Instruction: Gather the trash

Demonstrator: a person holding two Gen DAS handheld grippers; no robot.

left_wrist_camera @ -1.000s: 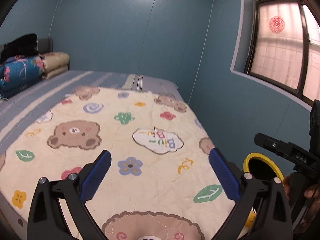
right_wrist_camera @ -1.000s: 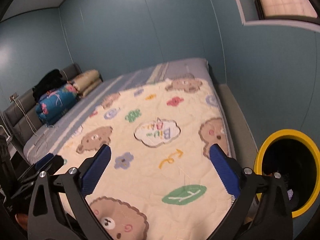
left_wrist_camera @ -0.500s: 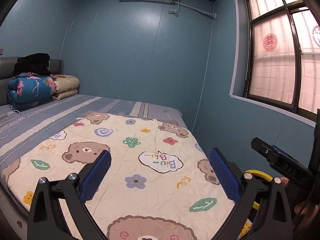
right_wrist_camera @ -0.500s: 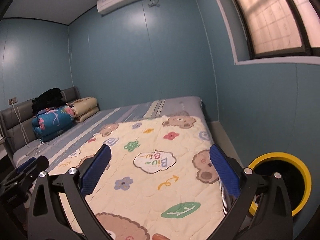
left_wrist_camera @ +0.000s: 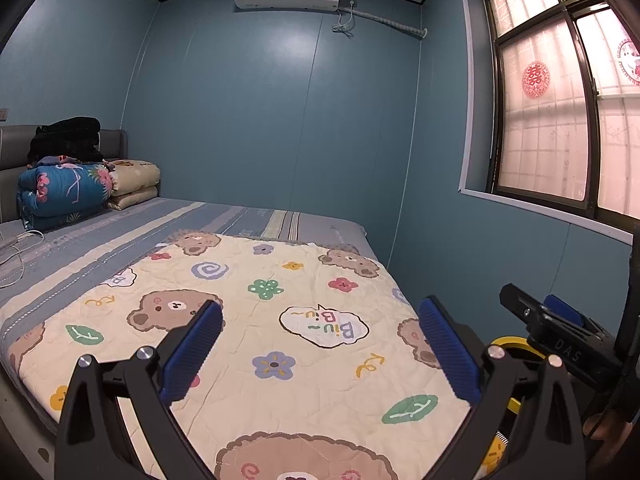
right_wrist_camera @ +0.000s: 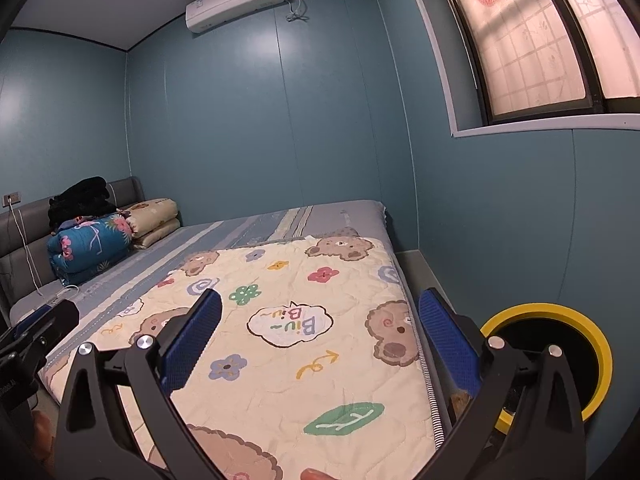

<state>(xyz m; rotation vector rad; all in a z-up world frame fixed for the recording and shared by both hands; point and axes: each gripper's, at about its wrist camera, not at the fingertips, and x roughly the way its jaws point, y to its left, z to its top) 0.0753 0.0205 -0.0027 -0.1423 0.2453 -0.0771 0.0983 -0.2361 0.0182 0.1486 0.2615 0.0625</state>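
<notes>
Both the left gripper (left_wrist_camera: 320, 344) and right gripper (right_wrist_camera: 320, 340) have lifted from the quilt (left_wrist_camera: 256, 344), jaws spread and empty, the yellow-rimmed bin (right_wrist_camera: 560, 320) beside it, no trash visible.

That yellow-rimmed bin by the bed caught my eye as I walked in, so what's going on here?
A person holds a two-finger gripper in each hand above a bed covered by a bear-print quilt. The left gripper and right gripper are both open and empty. The yellow-rimmed bin stands on the floor between the bed and the wall, beside the right gripper. No trash shows on the quilt, and the bin's dark inside is unreadable.
</notes>
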